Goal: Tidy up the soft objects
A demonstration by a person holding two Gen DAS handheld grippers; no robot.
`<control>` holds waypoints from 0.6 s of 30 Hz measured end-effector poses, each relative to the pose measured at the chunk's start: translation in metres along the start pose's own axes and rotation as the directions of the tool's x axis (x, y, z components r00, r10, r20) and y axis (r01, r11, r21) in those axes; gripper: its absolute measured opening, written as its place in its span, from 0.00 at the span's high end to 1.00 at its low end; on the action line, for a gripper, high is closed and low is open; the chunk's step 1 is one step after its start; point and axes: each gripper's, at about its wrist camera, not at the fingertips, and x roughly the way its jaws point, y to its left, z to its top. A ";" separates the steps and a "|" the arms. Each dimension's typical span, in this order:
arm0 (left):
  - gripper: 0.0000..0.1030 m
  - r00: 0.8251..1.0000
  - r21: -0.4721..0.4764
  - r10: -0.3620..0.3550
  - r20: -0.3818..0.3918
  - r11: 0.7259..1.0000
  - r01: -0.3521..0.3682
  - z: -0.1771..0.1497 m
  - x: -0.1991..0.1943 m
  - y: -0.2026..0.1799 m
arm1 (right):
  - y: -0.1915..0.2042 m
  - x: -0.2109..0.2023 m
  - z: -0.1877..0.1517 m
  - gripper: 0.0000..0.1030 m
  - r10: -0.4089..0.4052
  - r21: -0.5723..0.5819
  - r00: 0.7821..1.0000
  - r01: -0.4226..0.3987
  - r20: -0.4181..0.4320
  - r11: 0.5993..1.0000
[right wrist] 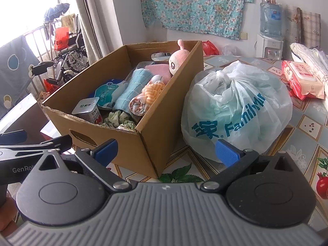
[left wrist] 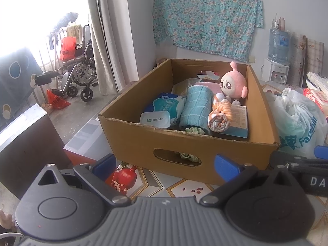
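Blue pads sit wide apart on both of my tools: the left gripper (left wrist: 166, 165) and the right gripper (right wrist: 166, 149) are both released, with nothing between their fingers. I have them low over the patterned tablecloth (right wrist: 307, 127), side by side, just short of the near wall of the cardboard box (left wrist: 184, 143).

Inside the box, from the near wall back, I see a crumpled green cloth (right wrist: 119, 120) against the front, a yogurt cup (right wrist: 87, 110) at the left corner, a rolled striped cloth (left wrist: 218, 117) lying on a flat carton (left wrist: 238, 123), a rolled teal towel (left wrist: 195, 106), a soft blue-and-white pouch (left wrist: 166, 104), a folded pink cloth (right wrist: 157, 69), and at the back right a pink plush toy (left wrist: 232, 83) leaning on the wall.

Just beside the box on its right, touching or nearly so, stands a knotted white plastic bag (right wrist: 235, 110). Further right lies a pack of wipes (right wrist: 301, 80).

My reading is that I am between picks: most soft things are already in the box, and neither tool has a load. The bag looks like the likeliest item left, though I cannot tell what it holds. Taking it would call for the right tool to move forward and right and close on the knot at the top, since the bulging sides would probably slip.
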 end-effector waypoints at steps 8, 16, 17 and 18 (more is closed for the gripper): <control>0.00 1.000 -0.004 0.001 -0.003 1.000 -0.001 -0.001 0.002 0.001 | 0.001 0.001 0.000 0.01 0.000 -0.003 1.000 0.000 -0.005 1.000; 0.00 1.000 -0.008 0.003 -0.015 1.000 -0.003 -0.003 0.005 0.002 | 0.002 0.004 0.000 0.01 0.000 -0.003 1.000 0.000 -0.016 1.000; 0.00 1.000 -0.009 0.003 -0.016 1.000 -0.003 -0.003 0.005 0.002 | 0.002 0.004 0.000 0.01 0.000 -0.004 1.000 0.000 -0.017 1.000; 0.00 1.000 -0.009 0.003 -0.018 1.000 -0.003 -0.003 0.005 0.002 | 0.002 0.004 0.000 0.01 -0.001 -0.005 1.000 0.001 -0.019 1.000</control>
